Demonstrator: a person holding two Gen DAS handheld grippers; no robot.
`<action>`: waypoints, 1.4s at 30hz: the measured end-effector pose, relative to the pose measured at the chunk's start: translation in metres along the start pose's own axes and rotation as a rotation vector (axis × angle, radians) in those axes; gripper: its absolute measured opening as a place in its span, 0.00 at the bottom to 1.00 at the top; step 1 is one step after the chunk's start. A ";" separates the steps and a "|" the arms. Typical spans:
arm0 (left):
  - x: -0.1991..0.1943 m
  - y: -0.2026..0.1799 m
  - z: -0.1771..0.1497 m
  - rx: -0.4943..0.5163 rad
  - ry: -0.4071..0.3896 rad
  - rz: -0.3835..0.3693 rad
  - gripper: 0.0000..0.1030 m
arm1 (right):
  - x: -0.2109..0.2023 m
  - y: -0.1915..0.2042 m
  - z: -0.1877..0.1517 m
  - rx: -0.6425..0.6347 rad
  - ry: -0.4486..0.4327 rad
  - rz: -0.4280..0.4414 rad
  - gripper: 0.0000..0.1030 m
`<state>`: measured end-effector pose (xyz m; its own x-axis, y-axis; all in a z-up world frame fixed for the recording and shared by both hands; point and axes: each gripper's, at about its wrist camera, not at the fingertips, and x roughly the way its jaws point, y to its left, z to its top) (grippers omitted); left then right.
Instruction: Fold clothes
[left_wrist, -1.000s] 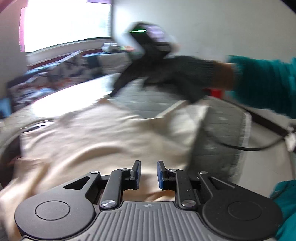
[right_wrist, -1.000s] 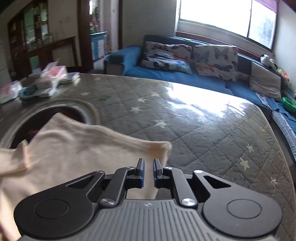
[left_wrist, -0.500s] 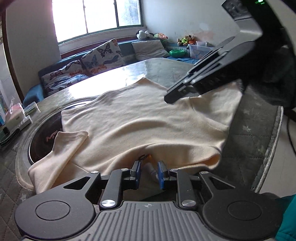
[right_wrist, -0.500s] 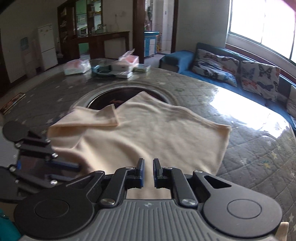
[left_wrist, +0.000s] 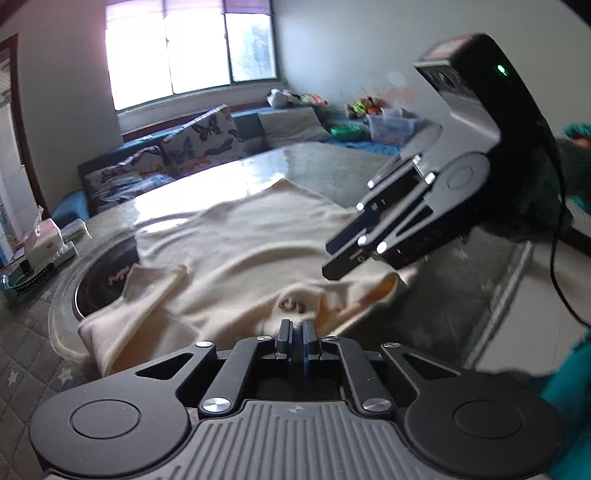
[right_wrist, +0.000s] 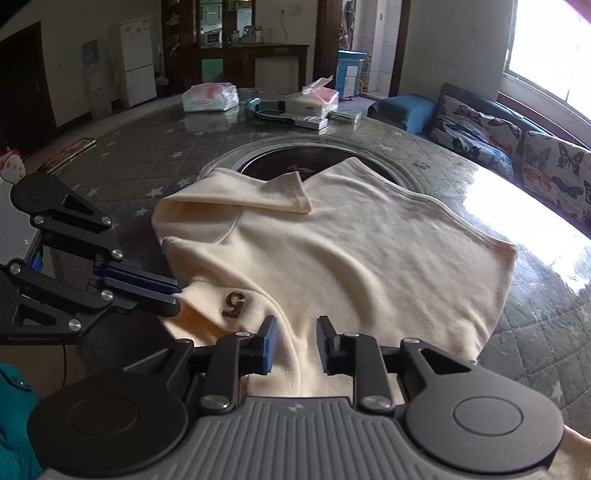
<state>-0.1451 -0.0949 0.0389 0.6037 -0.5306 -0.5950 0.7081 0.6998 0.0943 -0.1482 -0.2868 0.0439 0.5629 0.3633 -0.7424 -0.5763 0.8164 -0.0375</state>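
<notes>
one cream shirt, two tools: left tool pinching it, right tool parted.

Round table under grey quilted star cover, dark inset ring at centre. Cream shirt spread across it, overlapping ring. Tissue packs, boxes along far edge.

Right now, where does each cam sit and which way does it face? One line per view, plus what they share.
Left wrist: on the left claw, tilted down across the table toward the window and sofa; its jaws are shut on the cream shirt; right claw and a teal sleeve show.
Right wrist: on the right claw, tilted down across the table toward the fridge; its jaws have just opened over the shirt; left claw shows.
Shared: shirt, quilted table cover, sofa.
</notes>
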 end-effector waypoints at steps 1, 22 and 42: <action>0.000 0.001 0.000 0.001 0.005 0.003 0.06 | 0.001 0.002 -0.001 -0.008 0.004 0.003 0.27; 0.015 -0.006 0.004 0.122 -0.044 0.030 0.13 | -0.011 0.012 -0.022 -0.046 0.035 0.003 0.04; 0.001 0.028 0.008 0.023 -0.029 -0.018 0.22 | 0.018 0.016 0.000 -0.058 0.048 0.148 0.08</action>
<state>-0.1216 -0.0796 0.0470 0.6008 -0.5566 -0.5738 0.7268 0.6793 0.1021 -0.1472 -0.2675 0.0294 0.4407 0.4548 -0.7739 -0.6849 0.7277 0.0376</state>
